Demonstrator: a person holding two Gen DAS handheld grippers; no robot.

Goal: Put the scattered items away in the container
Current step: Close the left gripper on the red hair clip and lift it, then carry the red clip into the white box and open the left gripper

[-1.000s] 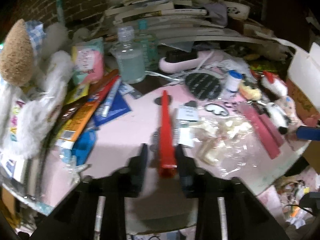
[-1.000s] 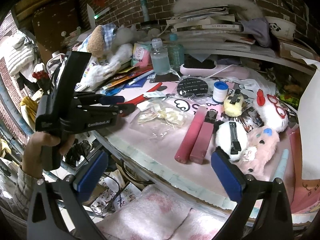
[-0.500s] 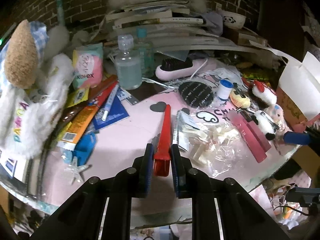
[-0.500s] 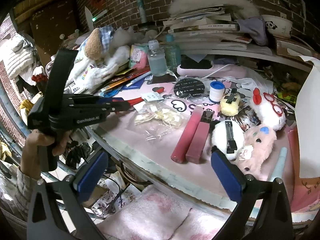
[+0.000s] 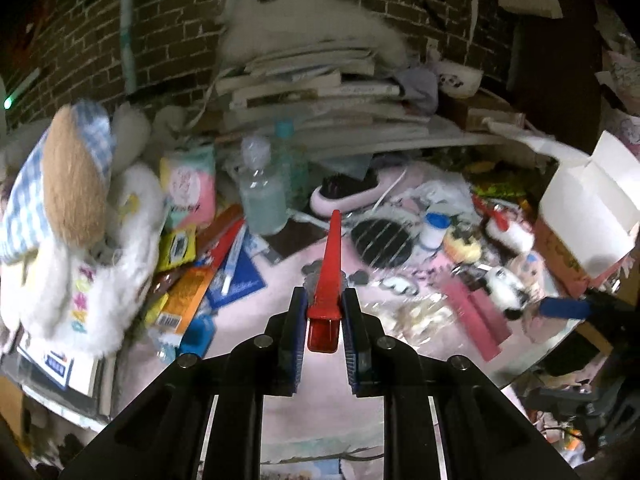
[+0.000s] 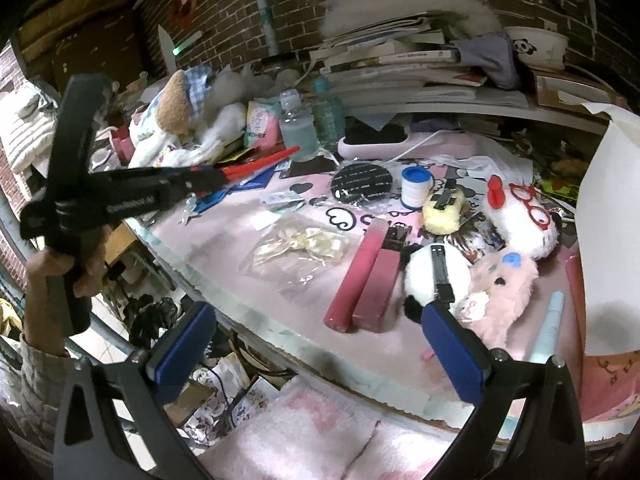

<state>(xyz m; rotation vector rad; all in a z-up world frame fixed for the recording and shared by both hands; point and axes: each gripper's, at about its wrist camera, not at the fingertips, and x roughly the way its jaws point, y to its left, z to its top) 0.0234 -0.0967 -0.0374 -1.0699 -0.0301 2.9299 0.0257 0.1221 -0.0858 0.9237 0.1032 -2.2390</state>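
Clearly, my left tongs (image 5: 324, 312) were clamped on the wide end of the red clip (image 5: 329, 268), held above the pink worktop (image 5: 256, 320), its long axis running straight forward from the jaws. My right tongs (image 6: 316, 332) hung spread wide and empty over the worktop's near edge. The white box (image 5: 592, 208) lay off to the right of the clip, nearer my right hand, I judged.

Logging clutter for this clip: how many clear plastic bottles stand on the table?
2. A clear plastic bottle of pale liquid stands behind the pink mat; a teal-capped bottle stands right beside it. Clutter may hide more.
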